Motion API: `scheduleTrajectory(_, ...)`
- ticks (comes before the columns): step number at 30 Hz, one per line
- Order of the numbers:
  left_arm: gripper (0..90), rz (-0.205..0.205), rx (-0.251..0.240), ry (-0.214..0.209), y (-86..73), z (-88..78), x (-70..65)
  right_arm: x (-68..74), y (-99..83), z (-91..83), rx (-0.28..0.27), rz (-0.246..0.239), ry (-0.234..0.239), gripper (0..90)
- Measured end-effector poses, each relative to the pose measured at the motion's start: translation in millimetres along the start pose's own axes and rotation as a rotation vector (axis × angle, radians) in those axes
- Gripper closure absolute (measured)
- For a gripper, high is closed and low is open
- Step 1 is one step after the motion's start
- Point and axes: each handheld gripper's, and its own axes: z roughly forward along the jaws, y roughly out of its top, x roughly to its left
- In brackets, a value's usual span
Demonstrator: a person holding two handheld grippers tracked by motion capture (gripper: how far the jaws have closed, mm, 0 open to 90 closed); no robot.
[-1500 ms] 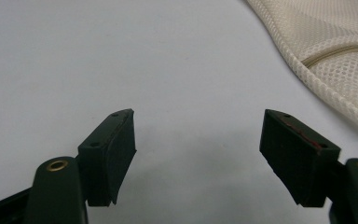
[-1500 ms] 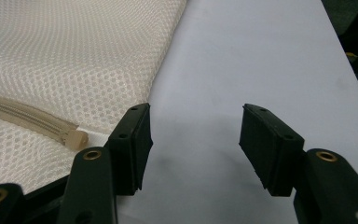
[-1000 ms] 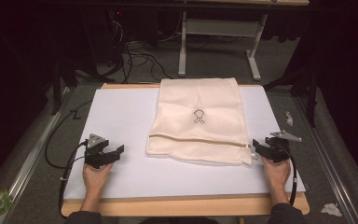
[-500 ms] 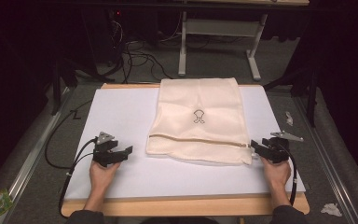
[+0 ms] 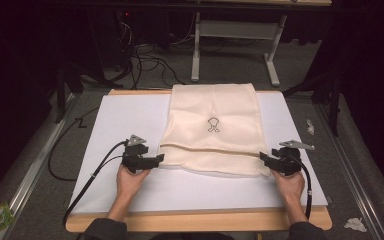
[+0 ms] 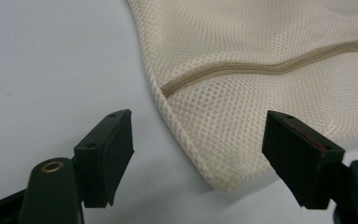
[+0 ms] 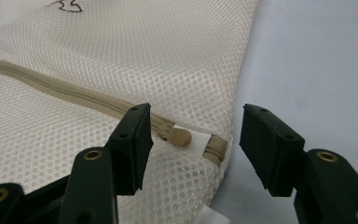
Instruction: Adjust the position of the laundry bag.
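Right gripper view: the mesh laundry bag (image 7: 121, 70) lies mid-table, its zipper pull (image 7: 179, 136) between my right gripper (image 7: 193, 144), jaws wide. My left gripper (image 6: 198, 156) gapes at the near-left corner; I should pinch squarely.

- Wooden table (image 5: 200, 220), its top covered by a white sheet (image 5: 130, 120).
- Cream mesh laundry bag (image 5: 215, 110) lies flat on the sheet, from centre towards twelve o'clock, zipper (image 5: 205, 148) across its six o'clock end.

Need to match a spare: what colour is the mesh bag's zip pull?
Tan, like the zip pull tape; right gripper view shows it best.
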Motion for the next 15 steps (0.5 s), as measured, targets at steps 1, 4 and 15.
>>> scheduleTrajectory(1, 25.2, 0.0, 0.0, 0.0, 0.0, 0.0, 0.0, 0.0, 0.0, 0.0, 0.0, 0.0, 0.0, 44.3)
scheduleTrajectory(4, 25.3, -0.003, 0.011, 0.003, 2.8, 6.1, -4.6, 1.4, -0.4, 4.2, 0.015, -0.006, -0.005, 44.5)
scheduleTrajectory(15, 32.7, -0.046, 0.033, 0.021, 10.5, 19.4, -9.6, 2.3, -5.3, 6.7, 0.03, 0.003, -0.038, 45.0)
